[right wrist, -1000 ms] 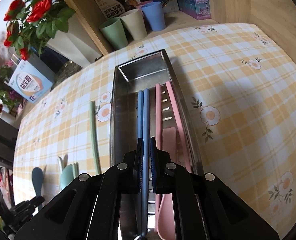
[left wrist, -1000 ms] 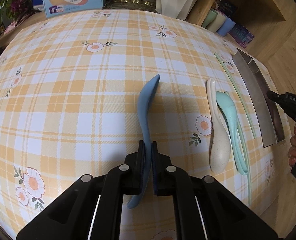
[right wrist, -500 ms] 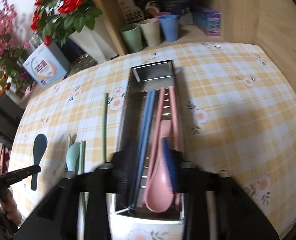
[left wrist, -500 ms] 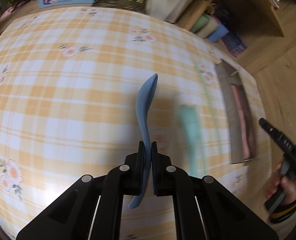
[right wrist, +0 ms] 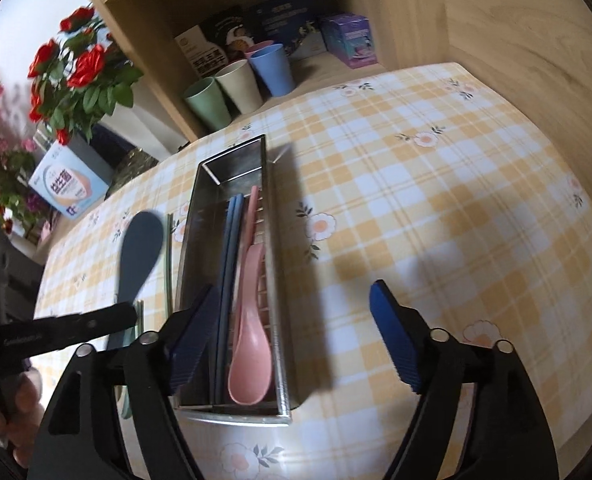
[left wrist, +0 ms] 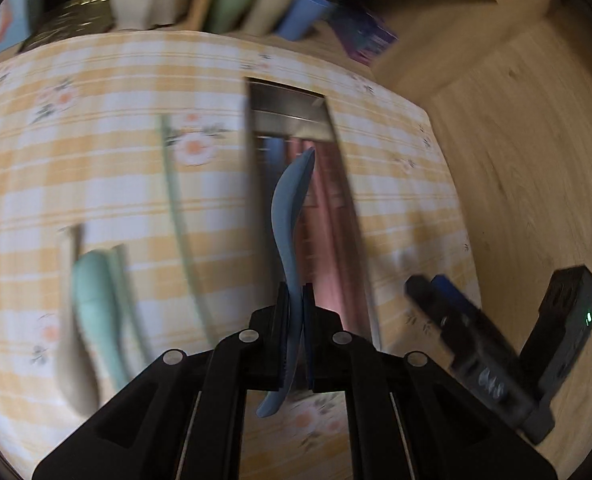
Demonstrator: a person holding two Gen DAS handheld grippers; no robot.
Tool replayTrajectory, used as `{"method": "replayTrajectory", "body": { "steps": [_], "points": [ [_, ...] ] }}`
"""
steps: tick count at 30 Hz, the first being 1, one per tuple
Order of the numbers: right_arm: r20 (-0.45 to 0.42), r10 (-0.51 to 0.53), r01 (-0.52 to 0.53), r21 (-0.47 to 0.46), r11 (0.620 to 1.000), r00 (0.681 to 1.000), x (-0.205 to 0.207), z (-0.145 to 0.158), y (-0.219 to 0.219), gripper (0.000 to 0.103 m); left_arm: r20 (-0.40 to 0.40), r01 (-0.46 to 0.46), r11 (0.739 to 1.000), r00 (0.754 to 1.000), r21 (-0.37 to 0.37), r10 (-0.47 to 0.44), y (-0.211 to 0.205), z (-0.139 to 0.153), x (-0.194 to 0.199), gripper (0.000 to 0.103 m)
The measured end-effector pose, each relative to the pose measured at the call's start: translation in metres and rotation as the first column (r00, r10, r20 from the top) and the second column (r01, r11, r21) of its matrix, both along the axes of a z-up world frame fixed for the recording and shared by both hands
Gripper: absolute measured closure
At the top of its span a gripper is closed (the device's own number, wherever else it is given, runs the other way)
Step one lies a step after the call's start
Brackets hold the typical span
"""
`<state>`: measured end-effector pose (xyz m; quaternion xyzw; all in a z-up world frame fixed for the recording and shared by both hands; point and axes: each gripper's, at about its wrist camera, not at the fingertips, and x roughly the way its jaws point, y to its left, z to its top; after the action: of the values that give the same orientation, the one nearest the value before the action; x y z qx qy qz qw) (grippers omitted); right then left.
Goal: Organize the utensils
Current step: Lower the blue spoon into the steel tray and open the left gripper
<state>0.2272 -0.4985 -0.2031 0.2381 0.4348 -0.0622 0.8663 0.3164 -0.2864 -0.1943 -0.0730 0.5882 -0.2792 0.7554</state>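
Left gripper [left wrist: 295,304] clamped tight on the thin handle of a blue spoon [left wrist: 290,216]. Spoon bowl sticking out past the fingertips, up in the air, right in front of the metal tray [left wrist: 288,108]. Short end of the handle poking back under the gripper. Picture very blurry here.

Right gripper [right wrist: 296,328] wide apart, jaws just been opening, nothing between them. One blue pad [right wrist: 194,336] over the near left corner of the metal tray [right wrist: 274,280], the other pad out over the checked cloth on the tabletop [right wrist: 436,208] to the right of the tray. Inside the tray: blue chopsticks [right wrist: 230,248] lying long-ways on the left, a pink spoon [right wrist: 250,344] beside them with its bowl at the near end, pink chopsticks [right wrist: 252,216] further back.

Seen from the right wrist, blue spoon bowl up in the air just left of the tray, held by the left gripper.

Still lying on the cloth left of the tray: green chopsticks [left wrist: 180,216], a green spoon [left wrist: 96,300] and a cream spoon [left wrist: 70,360] close together.

Cups [right wrist: 236,84] on the shelf behind the tabletop.
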Motion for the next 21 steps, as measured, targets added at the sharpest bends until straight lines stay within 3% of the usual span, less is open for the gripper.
{"method": "replayTrajectory", "body": {
  "steps": [5, 16, 21],
  "points": [
    [0.008, -0.021, 0.02, 0.021, 1.0, 1.0, -0.006, -0.003, -0.009, 0.02, -0.049, -0.011, 1.0, 0.999, 0.017, 0.012, -0.031, -0.018, 0.013, 0.097],
    [0.024, -0.032, 0.031, 0.056, 0.998, 0.999, -0.014, -0.005, -0.019, 0.02, -0.038, -0.013, 0.987, 0.999, 0.16, 0.019, -0.064, -0.044, 0.033, 0.097],
    [0.014, -0.048, 0.047, 0.057, 0.997, 0.999, -0.018, -0.007, -0.024, 0.02, -0.039, 0.015, 0.989, 0.999, 0.15, -0.009, -0.066, -0.047, 0.038, 0.096]
  ]
}}
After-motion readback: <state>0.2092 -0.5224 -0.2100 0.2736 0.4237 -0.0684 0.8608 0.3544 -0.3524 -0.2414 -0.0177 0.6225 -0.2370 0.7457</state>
